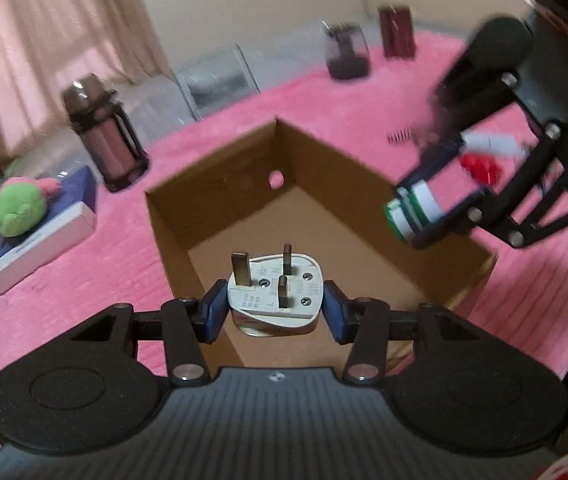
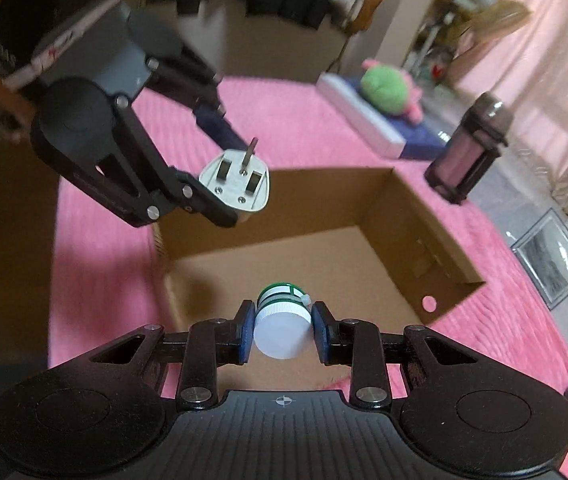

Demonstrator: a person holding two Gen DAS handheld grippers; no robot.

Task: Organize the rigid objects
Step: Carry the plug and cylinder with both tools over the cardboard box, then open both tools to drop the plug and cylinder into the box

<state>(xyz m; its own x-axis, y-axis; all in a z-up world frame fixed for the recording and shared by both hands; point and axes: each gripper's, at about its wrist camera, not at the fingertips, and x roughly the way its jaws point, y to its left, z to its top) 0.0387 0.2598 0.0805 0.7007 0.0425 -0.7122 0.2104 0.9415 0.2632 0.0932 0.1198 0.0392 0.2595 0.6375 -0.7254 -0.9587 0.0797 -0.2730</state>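
There is one open brown cardboard box (image 1: pixel 220 184) in the middle of the pink fuzzy cover, one white three-pin plug (image 1: pixel 274 294) and one small white bottle with a green band and white screw cap (image 2: pixel 282 324), and two black two-finger grippers, the left gripper (image 1: pixel 274 308) and the right gripper (image 2: pixel 283 332). To the far left lie one dark-framed pink flask (image 1: pixel 106 136), one green and pink plush toy (image 1: pixel 18 208) and one flat white and navy box (image 1: pixel 44 236) under the toy. Far off stand two dark maroon containers (image 1: pixel 346 52), one clear plastic case (image 1: pixel 218 80), and to the right one small red object (image 1: pixel 482 168), too blurred to name.
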